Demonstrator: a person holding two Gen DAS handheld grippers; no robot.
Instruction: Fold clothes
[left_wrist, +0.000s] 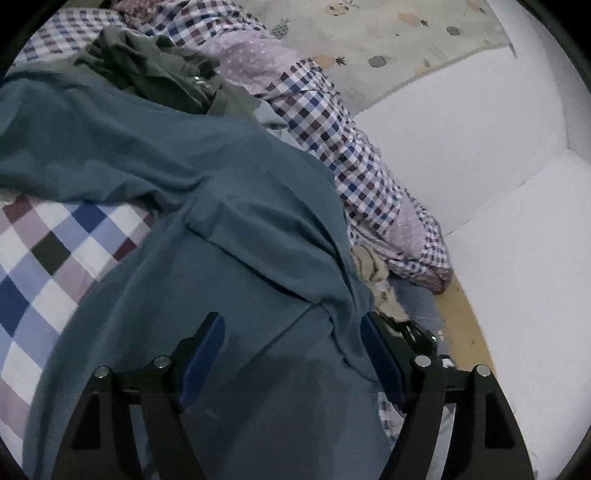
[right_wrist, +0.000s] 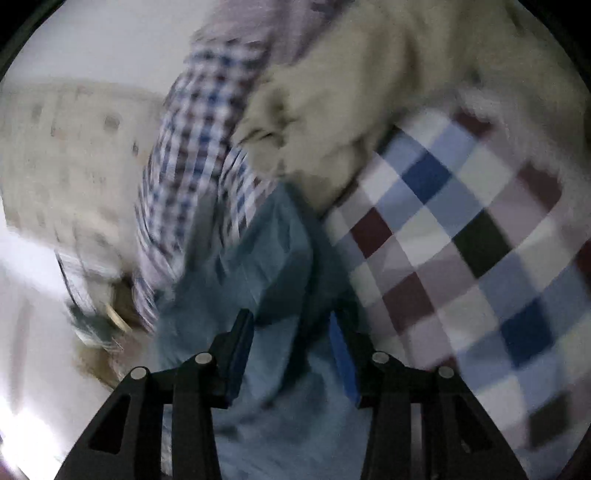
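Note:
A teal garment (left_wrist: 207, 192) lies spread and creased over the big-check bedsheet (left_wrist: 48, 258). My left gripper (left_wrist: 291, 332) hovers low over its near part, open wide, with cloth under both blue pads (left_wrist: 207, 347) and nothing pinched. The right wrist view is motion-blurred. There a bunched fold of the teal garment (right_wrist: 269, 254) runs up between the fingers of my right gripper (right_wrist: 291, 339). Its jaws stand partly apart, and the fold lies loose between the blue pads (right_wrist: 343, 354).
An olive garment (left_wrist: 155, 70) is heaped behind the teal one. A small-check quilt (left_wrist: 332, 133) runs along the bed's right side, with a beige garment (left_wrist: 369, 266) beside it and a beige garment (right_wrist: 369, 92) above the sheet (right_wrist: 461, 240). A pineapple-print cloth (left_wrist: 388, 40) and white panels (left_wrist: 480, 147) lie beyond.

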